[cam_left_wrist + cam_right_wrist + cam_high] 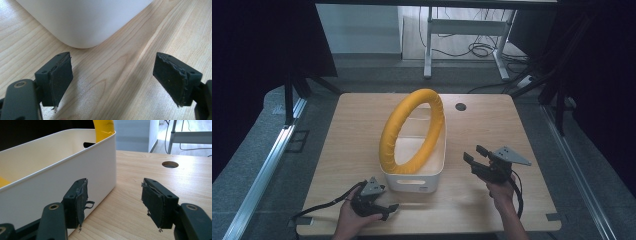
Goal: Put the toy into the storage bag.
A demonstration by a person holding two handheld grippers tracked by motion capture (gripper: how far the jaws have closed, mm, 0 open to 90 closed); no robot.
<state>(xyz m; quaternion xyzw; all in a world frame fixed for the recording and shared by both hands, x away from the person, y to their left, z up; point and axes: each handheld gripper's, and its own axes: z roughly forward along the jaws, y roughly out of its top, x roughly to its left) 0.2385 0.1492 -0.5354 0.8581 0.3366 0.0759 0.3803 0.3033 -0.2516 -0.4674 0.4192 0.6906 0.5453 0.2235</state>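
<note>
A big yellow ring [388, 137] stands tilted in a white bin [412, 181] at the middle of the wooden table [532, 190], leaning on the bin's rim. My left gripper [389, 210] lies low near the table's front edge, left of the bin's front wall. In the left gripper view its jaws [113, 80] are open over bare wood, facing a rounded corner of the bin [85, 20]. My right gripper [474, 153] is held just right of the bin, open, nothing between its pads. In the right gripper view [115, 202] the bin's wall [50, 185] runs beside the left jaw, with the ring [103, 126] above.
A round cable hole [460, 106] sits in the table behind the bin, seen as the hole [170, 164] ahead of the right gripper. Bare wood spreads on both sides of the bin. Dark curtains and a white desk frame [464, 27] stand beyond the table.
</note>
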